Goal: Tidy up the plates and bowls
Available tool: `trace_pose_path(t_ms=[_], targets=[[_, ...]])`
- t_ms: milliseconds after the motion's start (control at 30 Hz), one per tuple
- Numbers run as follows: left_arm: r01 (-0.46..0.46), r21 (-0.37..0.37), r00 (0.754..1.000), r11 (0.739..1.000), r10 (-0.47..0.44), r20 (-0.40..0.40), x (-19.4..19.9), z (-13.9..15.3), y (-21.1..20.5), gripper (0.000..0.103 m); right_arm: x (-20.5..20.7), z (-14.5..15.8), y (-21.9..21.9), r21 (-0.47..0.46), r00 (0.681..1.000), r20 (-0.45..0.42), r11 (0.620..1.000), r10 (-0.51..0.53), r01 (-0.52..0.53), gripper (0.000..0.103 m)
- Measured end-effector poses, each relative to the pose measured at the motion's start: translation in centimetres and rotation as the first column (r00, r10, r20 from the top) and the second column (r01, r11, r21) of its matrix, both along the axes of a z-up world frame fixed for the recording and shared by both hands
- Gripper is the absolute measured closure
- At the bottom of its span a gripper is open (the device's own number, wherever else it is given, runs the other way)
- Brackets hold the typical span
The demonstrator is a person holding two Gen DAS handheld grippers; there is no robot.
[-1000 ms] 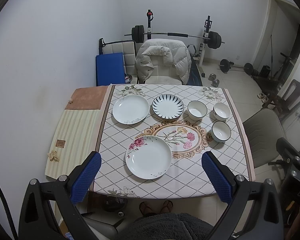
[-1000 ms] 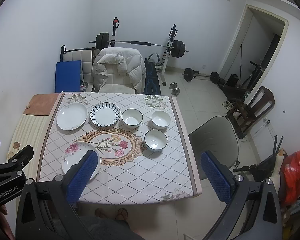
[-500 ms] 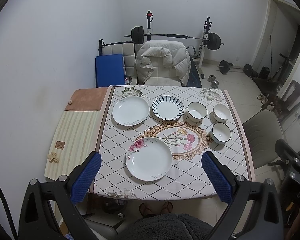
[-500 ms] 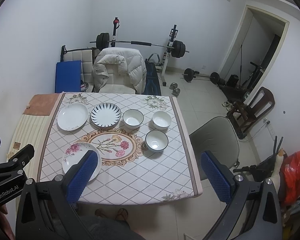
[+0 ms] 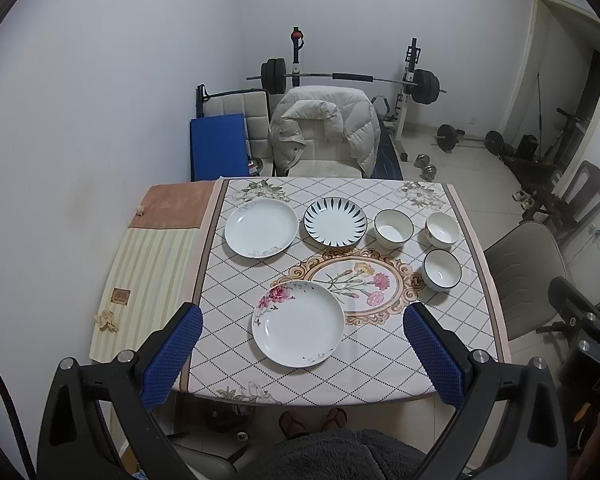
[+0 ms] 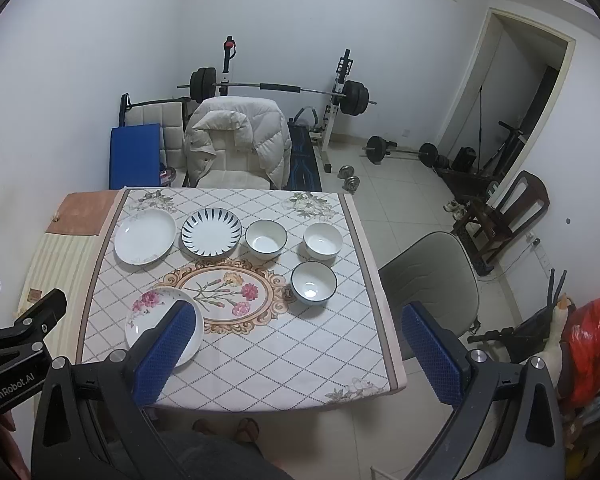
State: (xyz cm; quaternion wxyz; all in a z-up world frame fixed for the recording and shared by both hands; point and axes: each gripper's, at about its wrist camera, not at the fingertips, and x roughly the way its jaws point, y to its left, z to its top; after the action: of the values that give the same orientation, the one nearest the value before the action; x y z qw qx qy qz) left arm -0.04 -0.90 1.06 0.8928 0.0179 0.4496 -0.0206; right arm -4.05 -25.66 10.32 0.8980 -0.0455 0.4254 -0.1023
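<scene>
Barely anything moved vs 1 s ago: both cams drifted a touch, table sits slightly higher/closer in frame, dishes untouched, so no real progress on the task yet, imo still at the approach/setup stage. Dishes all on the tablecloth [image 5: 260, 368]: flower plate [image 5: 298, 323] nearest the person, left of centre, alone; white plate [image 5: 261, 227] at far left and striped plate [image 5: 335, 221] just beside it on its right, not touching. 3 bowls on the right side: one bowl [image 5: 393, 228] next to the striped plate, second bowl [image 5: 443, 230] further right near the edge, third bowl [image 5: 441, 270] in front of that one, closer to the person. None stacked, all upright, all apart. Left gripper [image 5: 298, 356] hangs above the near edge w/ jaws wide apart, nothing in them, flower plate framed roughly between the pads. Right gripper [image 6: 296, 354] also held high, jaws wide apart & empty, aimed at the table's right-centre; its left pad covers part of the flower plate in that view. Left gripper body shows at the left margin of the right cam. Likely next: left drops onto the flower plate rim, right goes for the near bowl, plates to one stack, bowls nested. Risk is guesswork: thin glazed rims, could slip in the pads. Around the table: chair w/ puffy jacket [image 5: 326, 128] behind it, barbell rack [image 5: 348, 78] at the wall, grey chair [image 5: 528, 268] on the right.
</scene>
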Motion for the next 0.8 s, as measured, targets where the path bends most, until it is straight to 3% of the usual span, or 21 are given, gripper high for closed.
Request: trace_pose_path(t_ms=[533,633,800], targets=[[-0.015,0.008,1.000,1.000,0.015,0.003,1.4,-0.8,0.1,0.000,1.2,-0.5,-0.4,0.002,1.000,0.000,1.000,-0.019,0.019,0.000],[-0.058,0.035,0.998,0.998,0.059,-0.026,3.7,-3.4,1.4,0.000,2.9,-2.6,-0.5,-0.054,1.000,-0.008,0.998,-0.013,0.012,0.000],[-0.124,0.083,0.968,0.989,0.139,-0.209,8.7,-12.3,4.8,0.000,8.2,-10.6,-1.2,0.155,0.984,-0.132,0.983,0.119,-0.098,0.000]])
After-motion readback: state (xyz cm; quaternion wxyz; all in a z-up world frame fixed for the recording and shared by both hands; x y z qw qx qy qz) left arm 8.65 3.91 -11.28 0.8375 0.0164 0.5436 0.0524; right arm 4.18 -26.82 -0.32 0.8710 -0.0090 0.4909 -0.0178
